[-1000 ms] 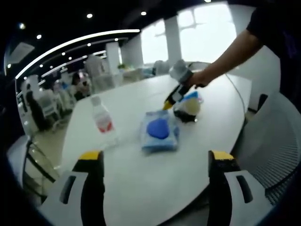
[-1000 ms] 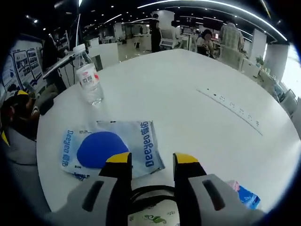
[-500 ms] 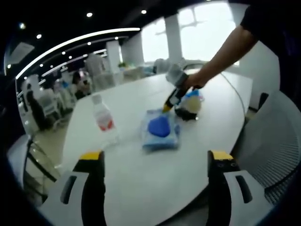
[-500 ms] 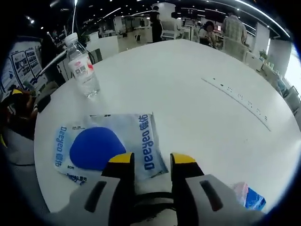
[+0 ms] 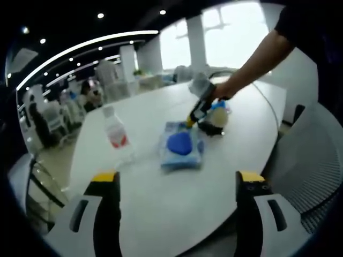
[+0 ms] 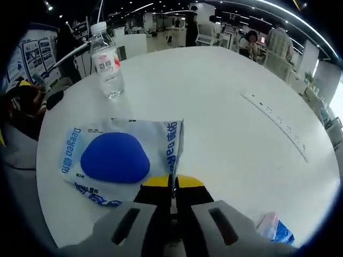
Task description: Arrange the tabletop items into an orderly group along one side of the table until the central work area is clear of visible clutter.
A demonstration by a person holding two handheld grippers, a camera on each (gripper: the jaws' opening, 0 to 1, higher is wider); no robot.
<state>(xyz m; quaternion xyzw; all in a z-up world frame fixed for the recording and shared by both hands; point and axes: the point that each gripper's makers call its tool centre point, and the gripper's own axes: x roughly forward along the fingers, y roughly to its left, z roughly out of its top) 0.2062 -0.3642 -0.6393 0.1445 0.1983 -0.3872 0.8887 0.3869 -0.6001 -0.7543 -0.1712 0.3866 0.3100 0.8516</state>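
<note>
Right gripper view: our right gripper (image 6: pixel 172 184) pinches the pack's (image 6: pixel 115 158) edge, pack lying flat; bottle (image 6: pixel 107 60) upright beyond. Left gripper (image 5: pixel 174 184) gapes.

Open-plan office, dark ceiling with recessed spotlights (image 5: pixel 100 15) and a curved light strip (image 5: pixel 80 49) at upper left. Bright windows (image 5: pixel 230 37) upper right. Large white oval table (image 6: pixel 214 101); mesh chair (image 5: pixel 308 171) at right.
</note>
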